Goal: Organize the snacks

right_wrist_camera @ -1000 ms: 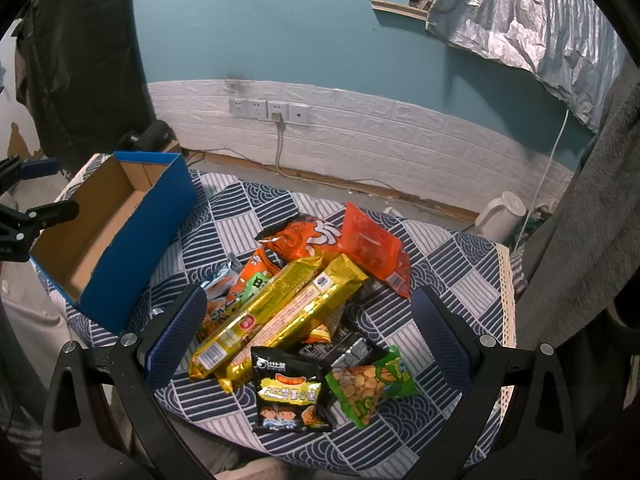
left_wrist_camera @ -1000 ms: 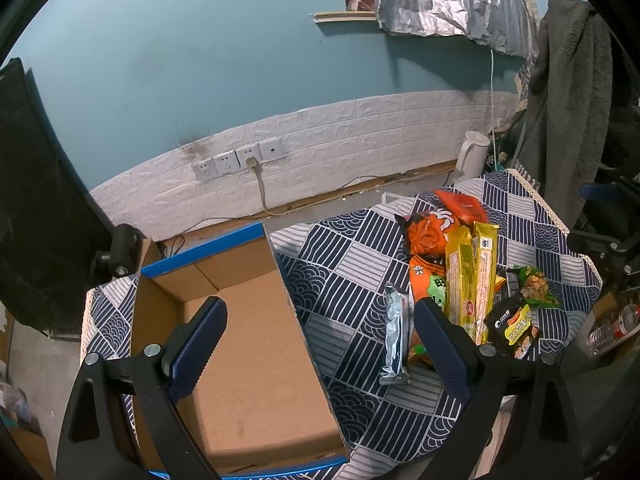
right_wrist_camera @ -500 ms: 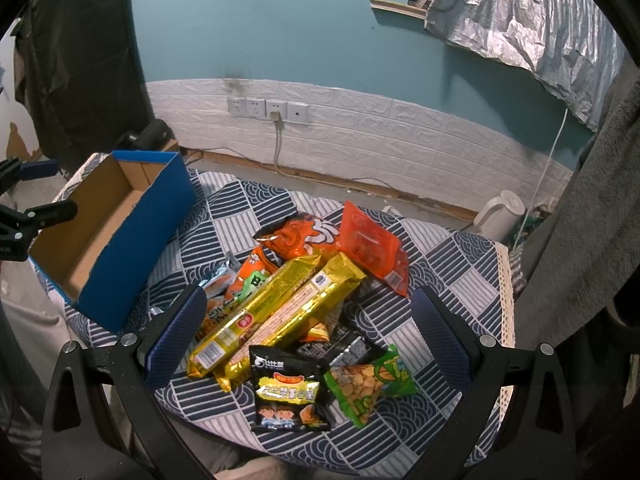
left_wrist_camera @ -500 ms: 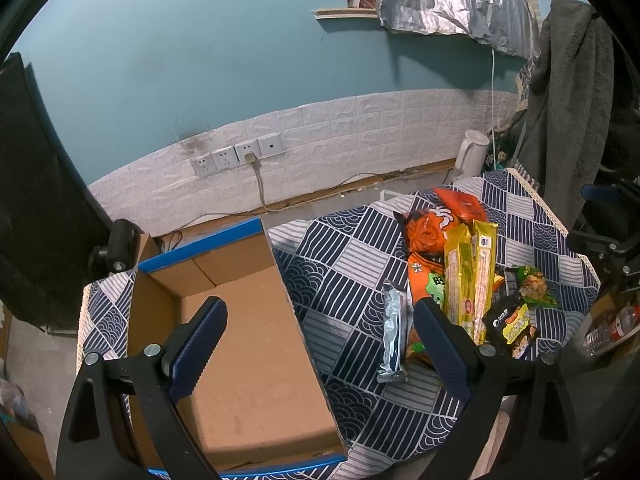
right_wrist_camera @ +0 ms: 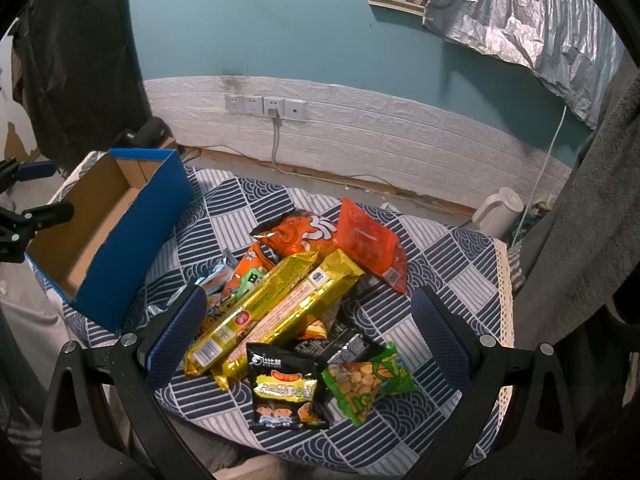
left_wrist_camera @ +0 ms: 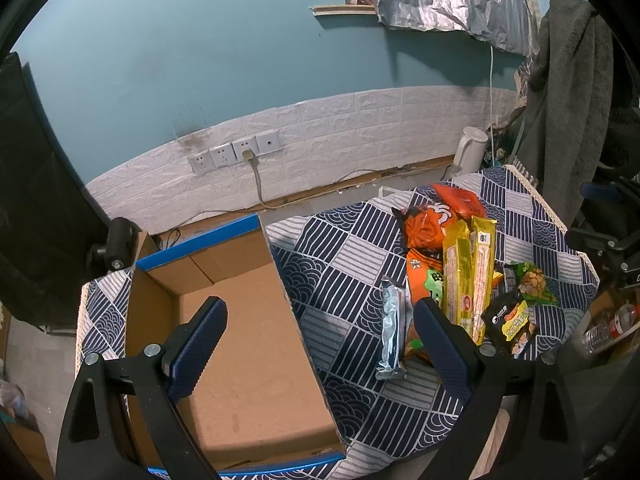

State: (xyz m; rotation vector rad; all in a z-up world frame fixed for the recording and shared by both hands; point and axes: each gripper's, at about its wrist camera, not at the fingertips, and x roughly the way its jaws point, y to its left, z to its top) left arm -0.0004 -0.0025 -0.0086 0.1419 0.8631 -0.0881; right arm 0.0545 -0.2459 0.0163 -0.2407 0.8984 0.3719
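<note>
Nothing has shifted: left gripper (left_wrist_camera: pixel 320 336) hovers wide open over the empty box (left_wrist_camera: pixel 240 344); right gripper (right_wrist_camera: pixel 308 332), equally wide, frames the snacks (right_wrist_camera: pixel 296 300) at twelve o'clock, ready to pick.

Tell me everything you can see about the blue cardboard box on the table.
The blue cardboard box is an open-topped rectangular carton: glossy blue outside, plain brown corrugated cardboard inside, with a blue top rim. It sits upright on the patterned tablecloth, left of the snack pile and apart from it. Nothing shows inside it; its floor looks bare. The left gripper hovers above it, one finger over the interior, jaws apart, not touching.
</note>
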